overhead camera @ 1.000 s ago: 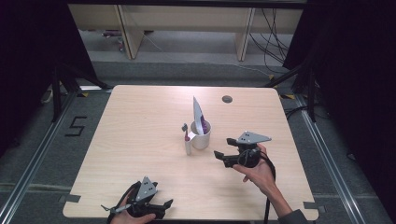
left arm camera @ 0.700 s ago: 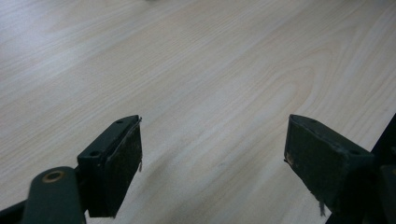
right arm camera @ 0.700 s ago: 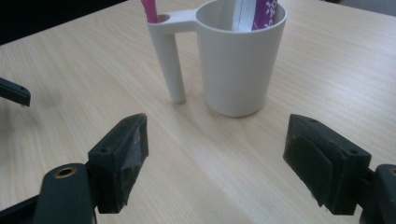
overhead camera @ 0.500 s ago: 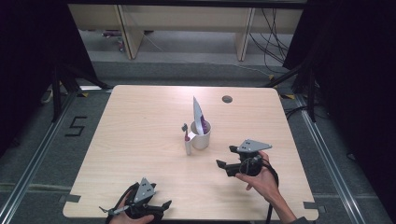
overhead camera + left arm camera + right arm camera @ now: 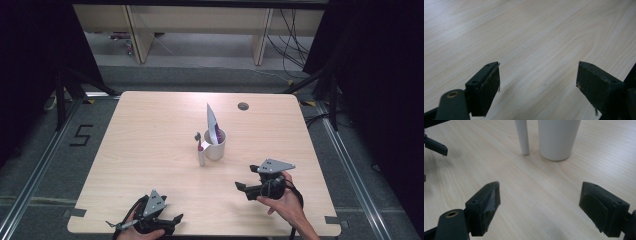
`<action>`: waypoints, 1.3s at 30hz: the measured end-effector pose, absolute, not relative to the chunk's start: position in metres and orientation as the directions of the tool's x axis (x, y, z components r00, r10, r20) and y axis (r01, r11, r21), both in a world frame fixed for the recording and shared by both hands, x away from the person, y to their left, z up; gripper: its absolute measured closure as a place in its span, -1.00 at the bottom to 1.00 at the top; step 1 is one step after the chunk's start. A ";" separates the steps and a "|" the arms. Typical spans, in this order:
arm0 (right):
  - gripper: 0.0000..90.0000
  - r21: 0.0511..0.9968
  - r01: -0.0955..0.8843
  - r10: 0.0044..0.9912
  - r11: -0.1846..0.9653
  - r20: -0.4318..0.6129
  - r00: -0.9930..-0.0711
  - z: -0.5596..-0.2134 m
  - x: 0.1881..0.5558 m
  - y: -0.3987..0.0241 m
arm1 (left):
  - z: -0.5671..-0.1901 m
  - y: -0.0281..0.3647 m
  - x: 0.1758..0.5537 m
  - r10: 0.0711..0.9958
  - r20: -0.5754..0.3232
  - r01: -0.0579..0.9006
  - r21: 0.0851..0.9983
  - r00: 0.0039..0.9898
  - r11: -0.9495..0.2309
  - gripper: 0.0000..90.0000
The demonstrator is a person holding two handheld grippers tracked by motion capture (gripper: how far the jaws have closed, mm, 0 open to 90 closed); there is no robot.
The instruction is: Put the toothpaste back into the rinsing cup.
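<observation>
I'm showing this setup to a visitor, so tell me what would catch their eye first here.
The white cup near the middle of the table, with a tall white tube sticking up out of it and a toothbrush leaning on its left side. Then the two black claws by the near edge: the right claw open and aimed at the cup, the left claw open over bare wood.

Bench (image 5: 150, 150): light wood top, rounded corners, small dark round grommet (image 5: 243, 106) nr far edge, right of centre. Floor (image 5: 45, 170): grey, marked w/ black numeral "5" (image 5: 80, 135) left of bench. Wooden shelving unit (image 5: 200, 20) behind bench. Cables (image 5: 292, 35) hang at rear right. Dark curtains both sides.
</observation>
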State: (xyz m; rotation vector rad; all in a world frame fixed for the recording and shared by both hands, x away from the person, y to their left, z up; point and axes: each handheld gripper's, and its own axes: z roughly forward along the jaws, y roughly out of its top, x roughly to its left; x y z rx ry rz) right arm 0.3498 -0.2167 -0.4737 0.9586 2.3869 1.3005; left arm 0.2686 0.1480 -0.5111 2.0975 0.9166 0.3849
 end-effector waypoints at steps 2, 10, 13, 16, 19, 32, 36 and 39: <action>-0.63 0.816 0.436 0.659 0.379 0.093 -0.746 -0.475 0.346 -0.218 | -0.511 0.148 0.269 0.722 -0.037 0.480 0.771 0.691 -0.419 -0.58; -0.63 0.822 0.432 0.669 0.372 0.086 -0.738 -0.477 0.338 -0.231 | -0.511 0.147 0.271 0.715 -0.026 0.476 0.763 0.698 -0.437 -0.58; -0.64 0.819 0.442 0.673 0.366 0.095 -0.733 -0.478 0.336 -0.236 | -0.511 0.147 0.272 0.719 -0.031 0.480 0.765 0.695 -0.431 -0.58; -0.64 0.814 0.444 0.683 0.375 0.081 -0.726 -0.479 0.333 -0.240 | -0.512 0.148 0.273 0.720 -0.035 0.480 0.767 0.694 -0.425 -0.58; -0.64 0.811 0.450 0.690 0.375 0.080 -0.719 -0.481 0.331 -0.243 | -0.512 0.149 0.273 0.723 -0.041 0.484 0.769 0.690 -0.418 -0.58; -0.63 0.793 0.481 0.709 0.374 0.091 -0.700 -0.485 0.317 -0.254 | -0.511 0.149 0.273 0.721 -0.044 0.484 0.769 0.692 -0.418 -0.58; -0.63 0.791 0.486 0.712 0.371 0.093 -0.696 -0.485 0.313 -0.259 | -0.512 0.149 0.273 0.720 -0.045 0.485 0.768 0.692 -0.418 -0.58; -0.63 0.794 0.483 0.709 0.368 0.096 -0.698 -0.486 0.311 -0.263 | -0.512 0.149 0.273 0.720 -0.047 0.486 0.768 0.692 -0.417 -0.58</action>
